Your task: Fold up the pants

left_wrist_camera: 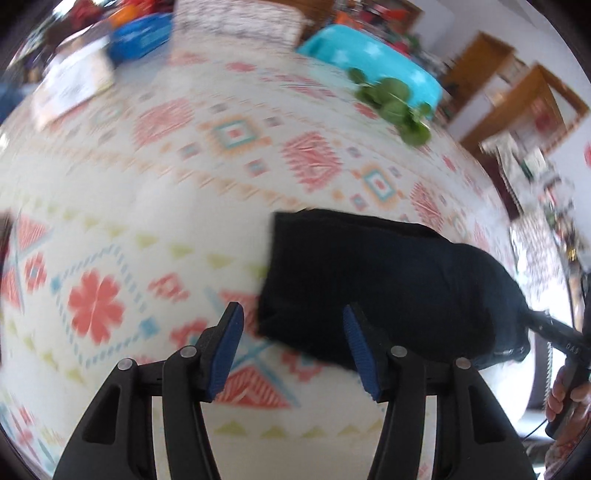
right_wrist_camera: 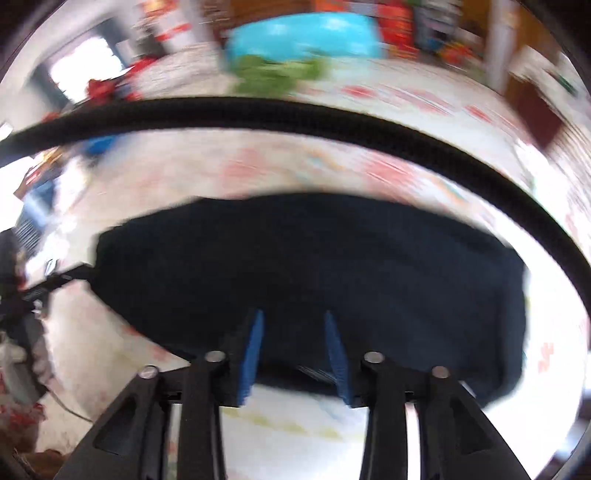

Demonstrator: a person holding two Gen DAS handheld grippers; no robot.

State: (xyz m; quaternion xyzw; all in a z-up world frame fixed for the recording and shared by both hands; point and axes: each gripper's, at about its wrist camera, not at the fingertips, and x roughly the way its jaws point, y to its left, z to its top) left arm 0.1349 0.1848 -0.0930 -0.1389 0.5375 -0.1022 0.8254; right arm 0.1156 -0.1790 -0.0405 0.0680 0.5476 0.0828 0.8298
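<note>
The black pants (left_wrist_camera: 388, 280) lie folded into a compact block on the patterned tablecloth (left_wrist_camera: 147, 177). My left gripper (left_wrist_camera: 291, 332) hovers open over the block's near left corner. Its right pad (left_wrist_camera: 356, 350) overlaps the cloth's edge in the picture, and nothing is pressed between the pads. In the right wrist view the pants (right_wrist_camera: 314, 258) fill the middle. My right gripper (right_wrist_camera: 293, 328) stands open just above their near edge, its blue pads apart and clear of the cloth. A hand (left_wrist_camera: 565, 391) holds the right gripper's handle at the far right of the left wrist view.
A turquoise tub (left_wrist_camera: 369, 62) and green leaves (left_wrist_camera: 399, 107) sit at the table's far side. A blue item (left_wrist_camera: 140, 33) and a white paper or book (left_wrist_camera: 74, 85) lie at the far left. Wooden shelves (left_wrist_camera: 517, 99) stand beyond. A black cable (right_wrist_camera: 295, 110) arcs across the right wrist view.
</note>
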